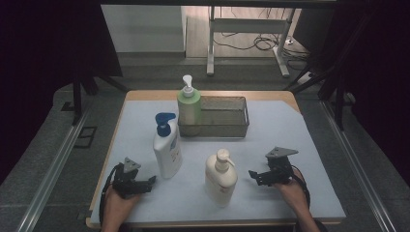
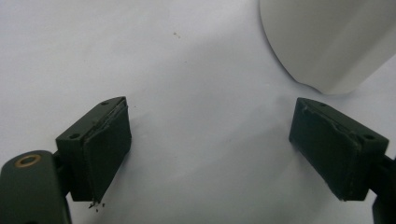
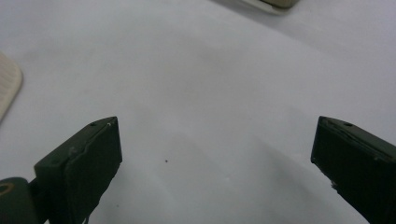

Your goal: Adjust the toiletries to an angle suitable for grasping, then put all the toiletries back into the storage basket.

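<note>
Cream pump bottle [image 1: 221, 178] is standing upright near the front of the worktop [image 1: 290, 140], pretty much in the middle between the two hands. Left hand-held gripper [image 1: 150, 182] sits low at the front left with its jaws spread wide and nothing between them; in the left gripper view [image 2: 210, 149] you just see bare white surface in the gap, with the rounded bottom of the white bottle with the blue pump [image 1: 167, 147] [image 2: 327, 42] up in the top right corner, close to it but not touching. Right hand-held gripper [image 1: 255, 177] is at the front right, pointing toward the cream bottle, jaws also wide apart and holding nothing [image 3: 215, 158]. Further back there's a green pump bottle [image 1: 189, 104] standing right against the left end of a wire mesh basket [image 1: 237, 126].
</note>
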`<action>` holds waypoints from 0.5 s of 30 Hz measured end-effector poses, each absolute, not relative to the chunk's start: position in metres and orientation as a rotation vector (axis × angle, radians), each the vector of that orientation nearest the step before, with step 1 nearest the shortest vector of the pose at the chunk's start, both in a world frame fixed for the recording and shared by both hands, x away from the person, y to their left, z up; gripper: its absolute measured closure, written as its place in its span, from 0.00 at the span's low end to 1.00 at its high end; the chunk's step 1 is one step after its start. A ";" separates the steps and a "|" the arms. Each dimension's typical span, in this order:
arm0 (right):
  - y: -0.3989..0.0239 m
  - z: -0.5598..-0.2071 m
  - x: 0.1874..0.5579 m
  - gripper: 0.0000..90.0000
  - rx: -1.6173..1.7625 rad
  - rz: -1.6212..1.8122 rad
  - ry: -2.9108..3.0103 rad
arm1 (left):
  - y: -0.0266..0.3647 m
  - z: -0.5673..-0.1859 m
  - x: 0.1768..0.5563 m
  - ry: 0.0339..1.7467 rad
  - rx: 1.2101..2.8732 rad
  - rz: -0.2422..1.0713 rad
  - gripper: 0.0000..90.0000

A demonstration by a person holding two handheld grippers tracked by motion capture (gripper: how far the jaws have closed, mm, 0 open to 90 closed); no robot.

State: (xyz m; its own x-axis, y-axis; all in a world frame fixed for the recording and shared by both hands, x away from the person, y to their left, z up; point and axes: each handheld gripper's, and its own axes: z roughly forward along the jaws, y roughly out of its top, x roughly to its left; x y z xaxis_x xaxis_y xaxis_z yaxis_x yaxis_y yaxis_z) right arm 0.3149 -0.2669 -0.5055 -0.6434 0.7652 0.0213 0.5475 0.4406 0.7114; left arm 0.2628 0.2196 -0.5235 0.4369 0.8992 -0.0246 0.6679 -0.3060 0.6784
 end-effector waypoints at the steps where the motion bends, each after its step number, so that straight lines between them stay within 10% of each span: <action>1: -0.268 -0.507 0.315 0.02 1.127 1.009 2.393 | 0.220 -0.524 0.263 1.312 2.074 0.484 0.14; 15: -0.269 -0.507 0.314 0.00 1.188 1.032 2.405 | 0.220 -0.524 0.263 1.312 2.074 0.483 0.14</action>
